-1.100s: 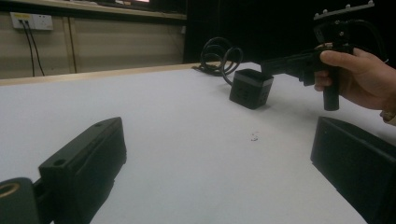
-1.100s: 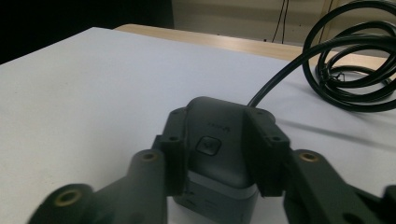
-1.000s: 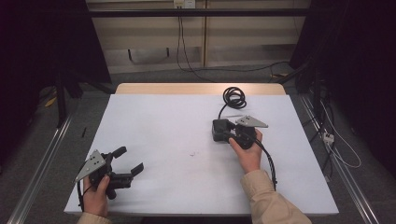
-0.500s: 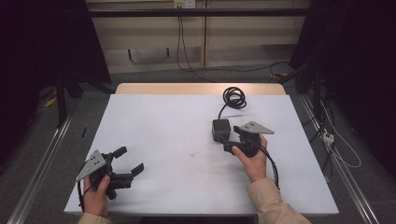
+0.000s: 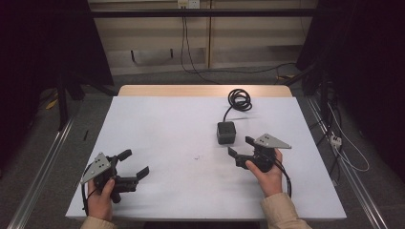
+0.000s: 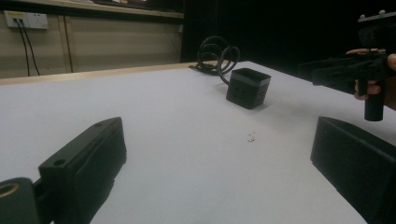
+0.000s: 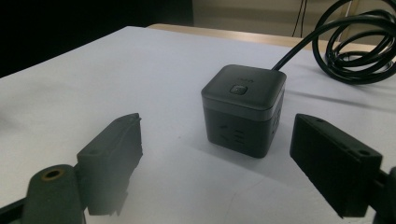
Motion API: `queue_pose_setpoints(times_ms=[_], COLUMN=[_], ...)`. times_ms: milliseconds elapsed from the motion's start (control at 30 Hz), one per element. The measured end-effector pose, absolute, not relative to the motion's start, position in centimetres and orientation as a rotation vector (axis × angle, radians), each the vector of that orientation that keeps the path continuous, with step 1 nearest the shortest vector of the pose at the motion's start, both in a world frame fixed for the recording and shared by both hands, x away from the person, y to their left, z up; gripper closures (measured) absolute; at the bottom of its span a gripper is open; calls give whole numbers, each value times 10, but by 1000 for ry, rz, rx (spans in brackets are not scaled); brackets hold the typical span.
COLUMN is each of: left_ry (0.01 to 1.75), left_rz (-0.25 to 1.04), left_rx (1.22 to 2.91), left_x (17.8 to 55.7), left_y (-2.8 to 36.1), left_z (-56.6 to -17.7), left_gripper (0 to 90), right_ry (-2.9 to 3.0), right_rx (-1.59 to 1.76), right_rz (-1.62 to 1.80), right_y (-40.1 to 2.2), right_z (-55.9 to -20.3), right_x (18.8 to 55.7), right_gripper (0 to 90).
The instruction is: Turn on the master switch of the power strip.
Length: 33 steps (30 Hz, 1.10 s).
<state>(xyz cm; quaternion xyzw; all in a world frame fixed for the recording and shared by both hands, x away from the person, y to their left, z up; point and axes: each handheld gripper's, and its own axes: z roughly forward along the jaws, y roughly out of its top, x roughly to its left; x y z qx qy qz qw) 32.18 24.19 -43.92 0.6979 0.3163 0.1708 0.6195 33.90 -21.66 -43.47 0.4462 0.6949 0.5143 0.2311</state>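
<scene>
A black cube power strip (image 5: 226,132) sat on the white table (image 5: 162,124), its cable coil (image 5: 239,99) just behind it. The right gripper (image 5: 241,152) hung near the cube's front, jaws spread, empty. The left gripper (image 5: 133,164) was well apart from the cube, jaws spread, empty. A small speck (image 6: 251,137), possibly debris, lay before the cube.

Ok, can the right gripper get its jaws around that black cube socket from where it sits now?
Probably yes. The right gripper is open and aimed at the cube socket, with bare table between them. The gap between the jaws looks wider than the cube. Its cable trails off the far side, out of the way.
</scene>
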Motion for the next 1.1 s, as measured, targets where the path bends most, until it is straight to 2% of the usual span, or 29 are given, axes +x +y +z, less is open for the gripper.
queue_pose_setpoints(times_ms=[1100], left_ry=[727], left_rz=[381], left_rx=[1606], left_x=[322], left_y=[240], left_z=[-440], left_gripper=[31], right_ry=[1938], right_rx=[1162], right_rz=[1447], right_y=[-232], right_z=[-443], right_x=[298], right_gripper=[124])
